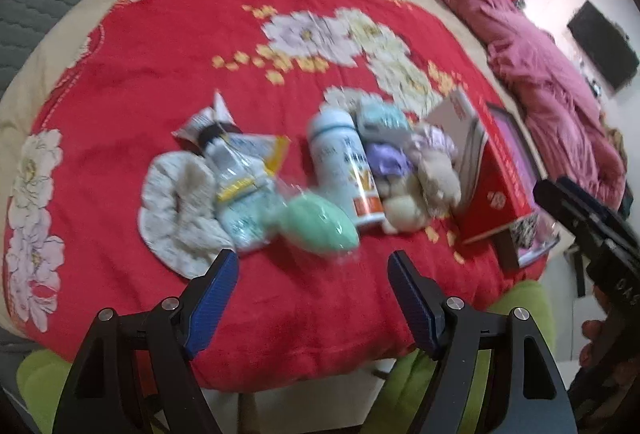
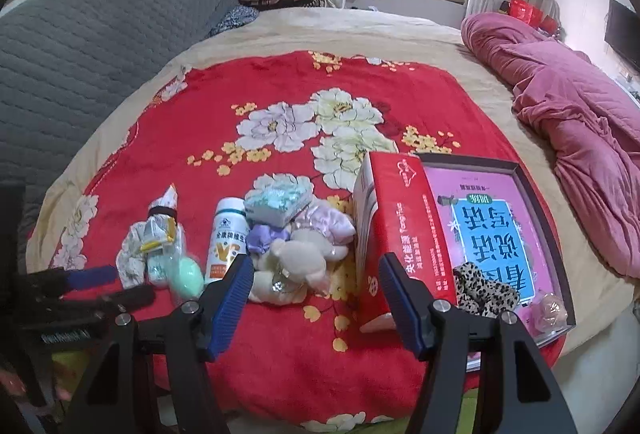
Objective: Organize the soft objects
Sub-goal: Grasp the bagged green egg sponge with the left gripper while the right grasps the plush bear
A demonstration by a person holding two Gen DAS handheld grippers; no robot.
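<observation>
Soft things lie in a row on the red floral blanket [image 2: 280, 81]: a white scrunchie [image 1: 176, 205], a mint-green sponge egg [image 1: 320, 222] in a clear wrapper, a cream plush bear [image 2: 296, 262], lilac scrunchies [image 2: 324, 226]. A leopard scrunchie [image 2: 480, 290] lies in the open box [image 2: 532, 234] at the right. My left gripper [image 1: 312, 274] is open and empty, just short of the green egg. My right gripper [image 2: 316, 274] is open and empty, near the bear and the red box lid [image 2: 400, 230].
A white supplement bottle [image 2: 226, 238] lies beside the plush pile. A small teal packet [image 2: 278, 199] rests on the lilac scrunchies. A crinkly bag [image 1: 236, 169] lies by the white scrunchie. A pink quilt [image 2: 580, 121] is bunched at the right; a grey headboard [image 2: 80, 45] stands left.
</observation>
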